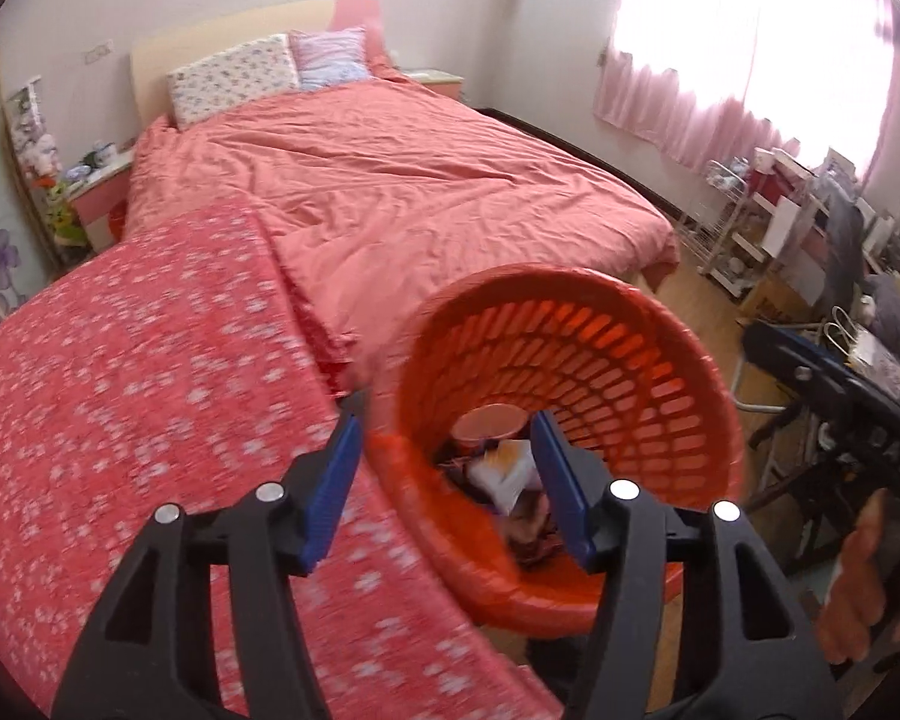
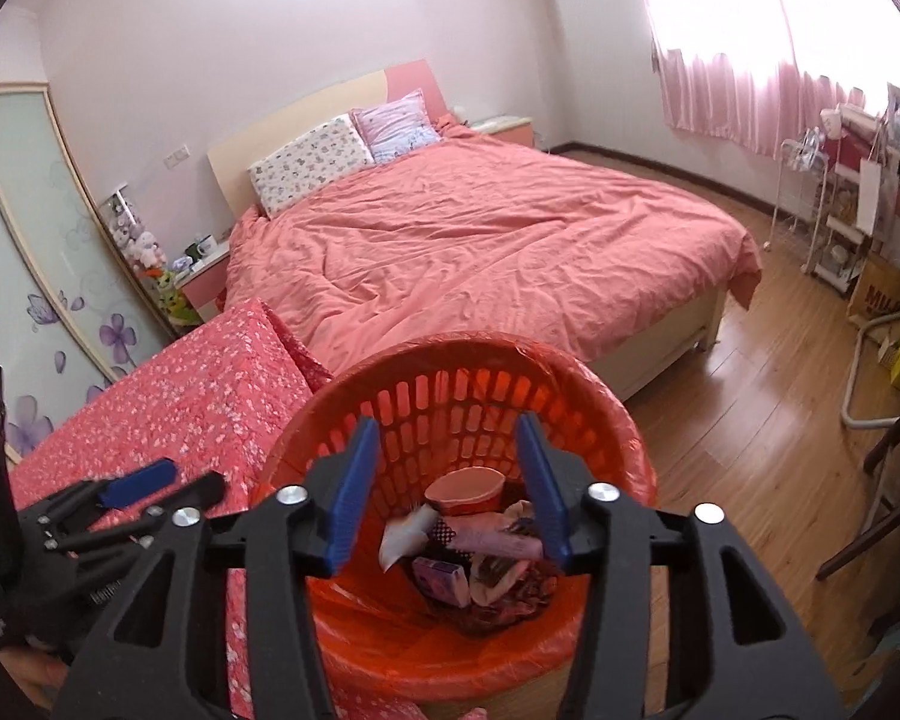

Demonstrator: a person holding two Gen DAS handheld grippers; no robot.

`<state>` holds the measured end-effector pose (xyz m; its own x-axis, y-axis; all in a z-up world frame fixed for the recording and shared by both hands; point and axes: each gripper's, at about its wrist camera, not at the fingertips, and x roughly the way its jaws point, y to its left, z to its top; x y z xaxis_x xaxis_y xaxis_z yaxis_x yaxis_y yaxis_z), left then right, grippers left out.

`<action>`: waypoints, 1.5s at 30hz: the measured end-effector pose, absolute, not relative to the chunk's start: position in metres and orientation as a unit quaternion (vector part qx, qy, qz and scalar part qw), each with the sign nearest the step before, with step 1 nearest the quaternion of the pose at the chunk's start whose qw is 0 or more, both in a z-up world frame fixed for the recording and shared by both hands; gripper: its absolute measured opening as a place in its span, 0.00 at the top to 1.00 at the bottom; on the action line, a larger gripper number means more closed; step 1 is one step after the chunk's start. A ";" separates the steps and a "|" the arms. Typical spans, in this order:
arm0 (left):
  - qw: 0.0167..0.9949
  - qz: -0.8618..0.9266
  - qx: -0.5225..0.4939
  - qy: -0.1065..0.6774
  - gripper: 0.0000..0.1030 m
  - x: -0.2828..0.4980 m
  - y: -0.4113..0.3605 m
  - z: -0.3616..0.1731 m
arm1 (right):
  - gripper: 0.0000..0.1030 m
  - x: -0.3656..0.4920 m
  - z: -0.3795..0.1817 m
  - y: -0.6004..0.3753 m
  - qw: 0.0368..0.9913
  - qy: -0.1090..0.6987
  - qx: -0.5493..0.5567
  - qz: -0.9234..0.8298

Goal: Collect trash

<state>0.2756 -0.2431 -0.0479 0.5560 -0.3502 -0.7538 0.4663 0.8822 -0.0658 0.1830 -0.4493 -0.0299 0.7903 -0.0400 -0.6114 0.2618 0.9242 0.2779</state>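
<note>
Both grippers hang over an orange plastic wastebasket (image 2: pixel 582 384) beside a bed in a pink bedroom. Left gripper (image 1: pixel 444 474) stands with its blue pads apart and nothing between them, straddling the basket's near rim, above a red flowered cloth (image 1: pixel 120 372). Right gripper (image 2: pixel 450 486) is likewise spread and empty, aimed into the basket's mouth. Trash (image 2: pixel 480 546) lies at the bottom: a paper cup (image 2: pixel 465 489), crumpled wrappers and a small purple packet, its print too small to read. On the wooden floor (image 2: pixel 750 384) at right, a brown cardboard box (image 2: pixel 882 294) carries red lettering, seemingly "MILO".
</note>
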 end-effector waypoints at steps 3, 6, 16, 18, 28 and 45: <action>0.894 -0.214 0.076 0.387 0.36 0.256 -0.216 -0.038 | 0.37 0.161 -0.019 -0.432 0.939 0.294 0.153 -0.087; 0.913 -0.192 0.080 0.351 0.27 0.227 -0.184 -0.023 | 0.28 0.137 -0.008 -0.412 0.950 0.272 0.129 -0.085; 0.961 -0.088 0.067 0.254 0.04 0.117 -0.072 0.005 | 0.04 0.060 0.020 -0.325 0.968 0.210 0.042 -0.133; 0.967 -0.068 0.061 0.239 0.04 0.097 -0.055 0.005 | 0.03 0.049 0.022 -0.310 0.969 0.197 0.024 -0.146; 0.976 -0.012 0.042 0.211 0.04 0.025 -0.015 -0.004 | 0.02 0.001 0.017 -0.267 0.971 0.161 0.008 -0.178; 0.973 0.006 0.006 0.229 0.04 -0.007 0.004 -0.007 | 0.02 -0.018 0.007 -0.251 0.957 0.220 0.042 -0.186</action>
